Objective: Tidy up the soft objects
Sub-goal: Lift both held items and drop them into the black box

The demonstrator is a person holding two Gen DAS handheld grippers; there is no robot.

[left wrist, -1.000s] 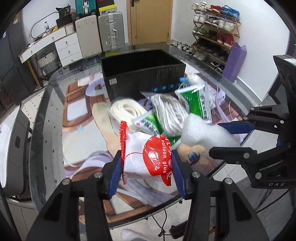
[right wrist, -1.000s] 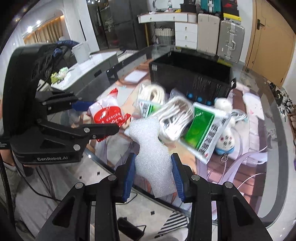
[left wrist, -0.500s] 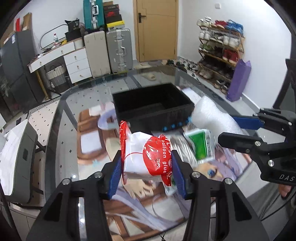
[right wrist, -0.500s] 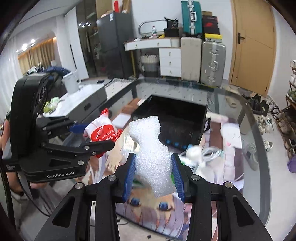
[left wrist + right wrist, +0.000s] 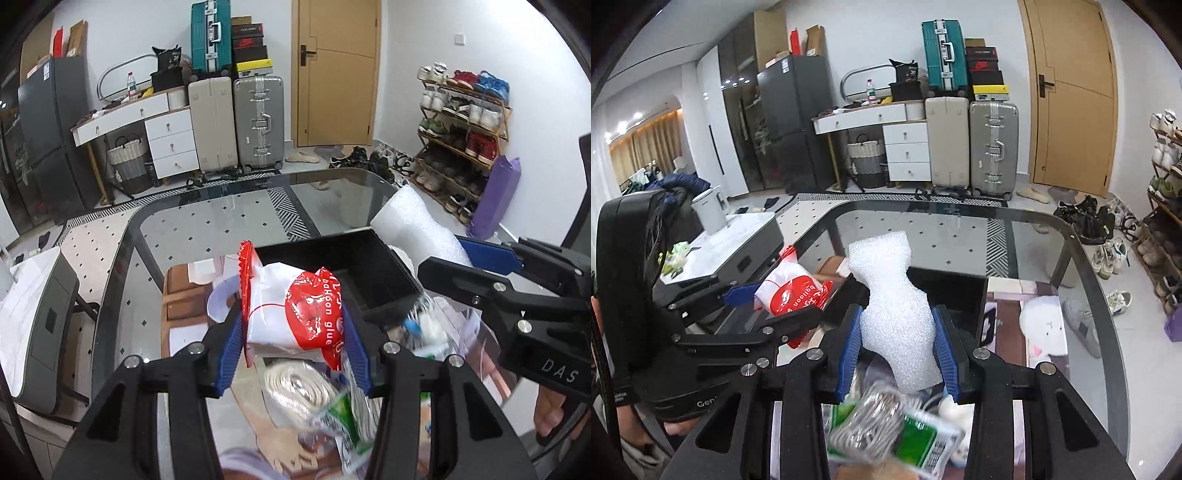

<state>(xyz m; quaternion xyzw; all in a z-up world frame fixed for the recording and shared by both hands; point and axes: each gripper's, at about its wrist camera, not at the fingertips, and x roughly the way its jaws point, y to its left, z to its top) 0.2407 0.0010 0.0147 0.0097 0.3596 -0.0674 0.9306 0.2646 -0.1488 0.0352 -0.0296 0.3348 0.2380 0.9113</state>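
Note:
My left gripper (image 5: 291,350) is shut on a red and white balloon glue bag (image 5: 295,314), held in the air before the black bin (image 5: 373,273). My right gripper (image 5: 899,350) is shut on a white foam piece (image 5: 894,317), also raised near the black bin (image 5: 960,295). The foam (image 5: 417,225) and right gripper show at the right of the left wrist view. The bag (image 5: 788,291) and left gripper show at the left of the right wrist view. Packets of white rope (image 5: 306,391) (image 5: 886,417) lie on the table below.
The glass table (image 5: 1071,295) carries a printed mat and a white plush toy (image 5: 1043,328). A green-labelled packet (image 5: 923,443) lies near the front. A grey cabinet (image 5: 37,325) stands left of the table. Suitcases, drawers and a shoe rack line the walls.
Both grippers have risen and moved forward toward the black bin, carrying the bag and the foam. The pile of packets now sits low in both views.

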